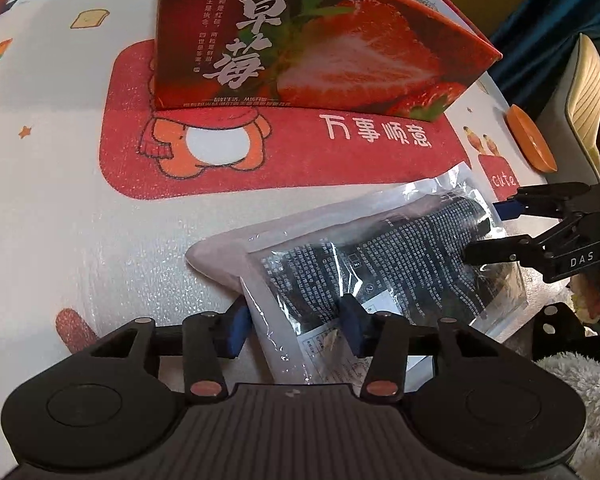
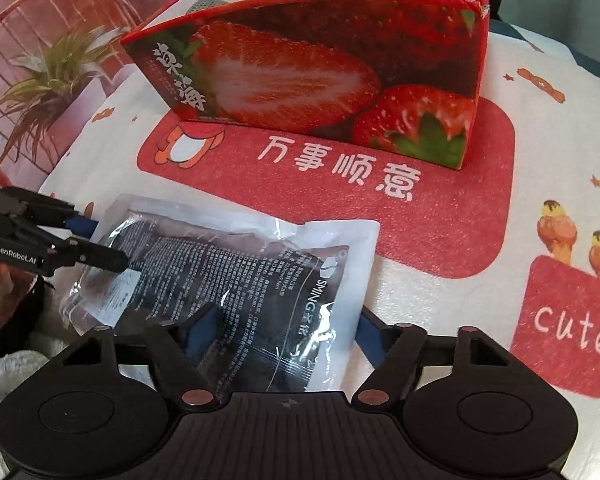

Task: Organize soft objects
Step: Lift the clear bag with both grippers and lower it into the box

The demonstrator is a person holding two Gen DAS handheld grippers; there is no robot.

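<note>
Both grippers, left [image 1: 296,330] and right [image 2: 276,334], are pinching opposite ends of the pouch [image 1: 364,264] at lower centre, probably light, floppy and slippery.

— From where is the scene being viewed?
— Closely, steeply downward, from opposite ends of the plastic packet [image 1: 384,264]. The packet and strawberry box [image 2: 320,80] are being shared by both views.

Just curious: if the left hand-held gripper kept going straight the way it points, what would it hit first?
Probably the plastic packet already between its fingers, then the tablecloth underneath.
</note>
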